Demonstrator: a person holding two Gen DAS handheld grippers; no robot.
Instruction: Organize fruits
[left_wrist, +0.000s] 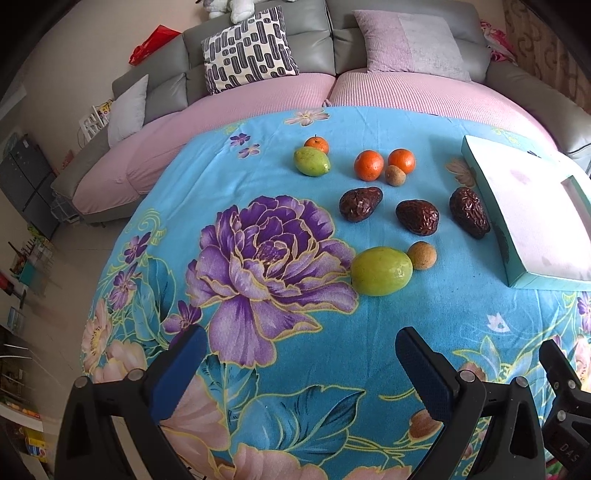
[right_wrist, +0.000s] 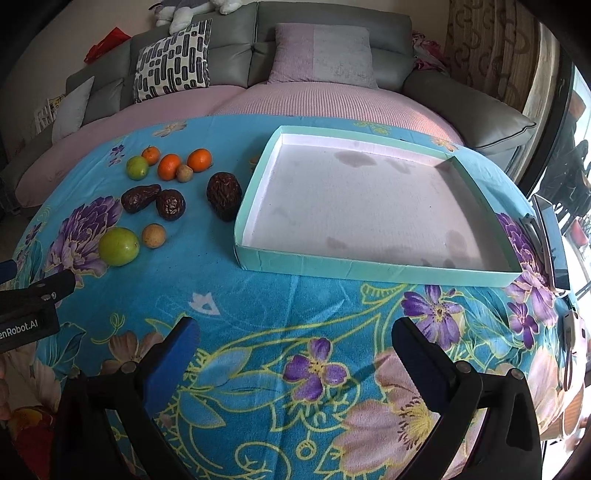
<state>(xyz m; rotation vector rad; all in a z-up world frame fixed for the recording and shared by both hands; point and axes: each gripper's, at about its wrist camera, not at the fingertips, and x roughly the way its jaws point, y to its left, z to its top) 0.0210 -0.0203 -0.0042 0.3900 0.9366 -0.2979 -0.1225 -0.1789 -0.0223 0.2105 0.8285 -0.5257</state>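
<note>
Nearest lens, bottom of left wrist view: left gripper (left_wrist: 300, 356), blue-padded jaws spread wide, nothing betw. them, above floral cloth (left_wrist: 258, 369). Same in right wrist view: right gripper (right_wrist: 295, 343), jaws apart, holding nothing.

Fruit, loose on cloth, centre to upper centre of left view (upper left of right view), all outside tray:
- Lg green fruit (left_wrist: 381, 271), centre frame, closest to left gripper; smooth, glossy, oval. Small tan round fruit (left_wrist: 422, 255) touching its right end.
- 3 dark brown wrinkled fruits, row above: (left_wrist: 360, 204), (left_wrist: 417, 217), (left_wrist: 469, 212); rightmost just beside tray wall.
- 3 oranges, upper centre: (left_wrist: 368, 165), (left_wrist: 401, 160), smaller one (left_wrist: 317, 144) behind 2nd green fruit (left_wrist: 311, 161). 2nd tan fruit (left_wrist: 395, 175) below the orange pair, looks touching.

Tray (right_wrist: 369, 267): shallow, teal walls, pale stained floor, no fruit inside; centre-right of right view, right edge of left view.

Handling (est.): all prob. light, firm, rigid; real or imitation, can't tell. Round, so apt to roll on soft cloth. Glossy green skin maybe slippery: grip across short axis at widest pt. Wrinkled ones: better friction, grip mid-body. Tan ones small: centre betw. pads. Touching pairs: approach from free side.
</note>
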